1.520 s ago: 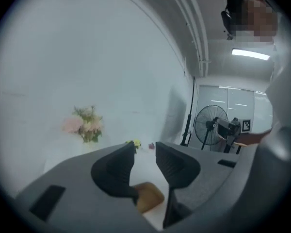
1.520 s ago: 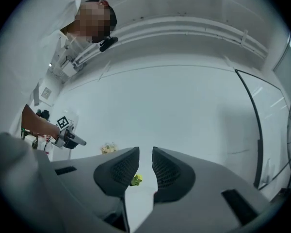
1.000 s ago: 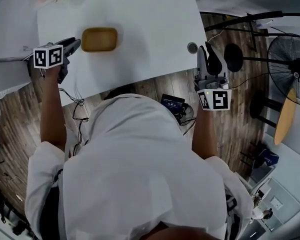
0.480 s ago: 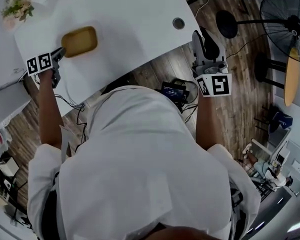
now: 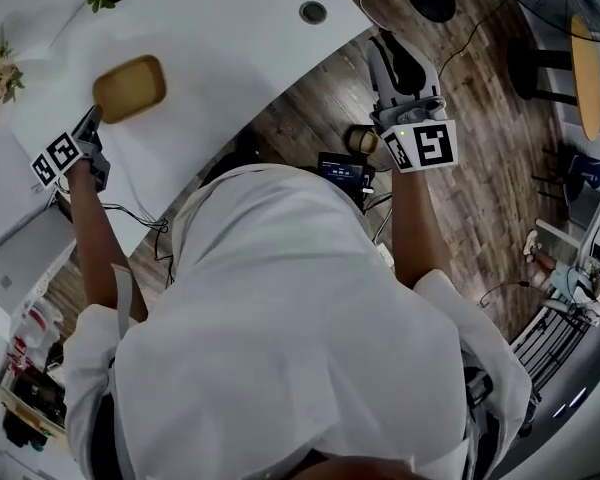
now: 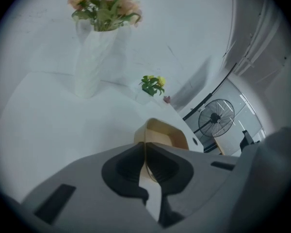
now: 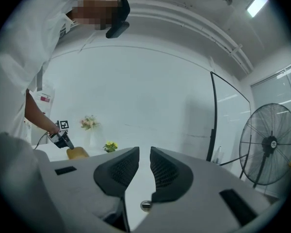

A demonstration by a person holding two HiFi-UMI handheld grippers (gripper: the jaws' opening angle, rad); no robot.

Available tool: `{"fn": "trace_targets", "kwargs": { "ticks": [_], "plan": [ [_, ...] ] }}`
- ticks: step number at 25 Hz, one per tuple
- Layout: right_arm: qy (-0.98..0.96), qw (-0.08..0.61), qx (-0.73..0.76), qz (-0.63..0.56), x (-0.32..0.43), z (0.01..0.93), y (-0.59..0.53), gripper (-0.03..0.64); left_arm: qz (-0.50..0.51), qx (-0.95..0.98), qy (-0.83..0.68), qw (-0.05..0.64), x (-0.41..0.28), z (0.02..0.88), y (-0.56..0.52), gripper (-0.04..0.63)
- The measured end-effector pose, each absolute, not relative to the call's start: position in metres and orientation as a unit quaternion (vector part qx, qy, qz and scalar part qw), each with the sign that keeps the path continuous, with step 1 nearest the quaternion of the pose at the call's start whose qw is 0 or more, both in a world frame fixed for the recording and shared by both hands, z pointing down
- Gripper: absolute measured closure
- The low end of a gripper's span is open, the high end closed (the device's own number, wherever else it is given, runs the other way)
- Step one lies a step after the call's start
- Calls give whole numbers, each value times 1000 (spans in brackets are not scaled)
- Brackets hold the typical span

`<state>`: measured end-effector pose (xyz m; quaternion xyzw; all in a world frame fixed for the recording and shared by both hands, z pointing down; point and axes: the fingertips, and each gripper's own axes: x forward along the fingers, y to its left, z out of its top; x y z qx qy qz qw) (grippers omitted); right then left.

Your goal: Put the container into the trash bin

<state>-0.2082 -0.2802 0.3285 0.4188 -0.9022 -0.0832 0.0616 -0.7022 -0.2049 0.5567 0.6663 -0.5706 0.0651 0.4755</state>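
Note:
The container [image 5: 130, 88] is a shallow tan tray with rounded corners, on the white table [image 5: 230, 28] at the upper left. My left gripper [image 5: 93, 118] reaches it from the near left corner. In the left gripper view the container [image 6: 167, 135] has its thin near wall pinched between the dark pads, so the left gripper [image 6: 145, 154] is shut on that rim. My right gripper [image 5: 385, 43] hovers over the wooden floor past the table's right edge. Its jaws stand a narrow gap apart around nothing [image 7: 145, 154]. No trash bin shows in any view.
A white vase of pink flowers [image 6: 94, 57] and a small yellow bunch [image 6: 153, 84] stand behind the container. A round grommet [image 5: 313, 12] sits in the table near its right edge. A standing fan [image 7: 269, 144] and a black device [image 5: 342, 173] are on the floor at right.
The left gripper slid up to the container and shut on its near rim. The right gripper moved off the table's edge and out over the floor. The head view swung right.

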Motion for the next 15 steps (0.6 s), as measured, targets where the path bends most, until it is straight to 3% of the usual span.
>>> {"fn": "trace_targets", "kwargs": {
  "ticks": [7, 15],
  "plan": [
    [-862, 34, 500, -76, -127, 323, -250, 529, 33, 744, -517, 422, -612, 483, -278, 574],
    [-814, 8, 576, -74, -9, 304, -195, 529, 40, 817, -428, 385, -450, 408, -316, 574]
  ]
}}
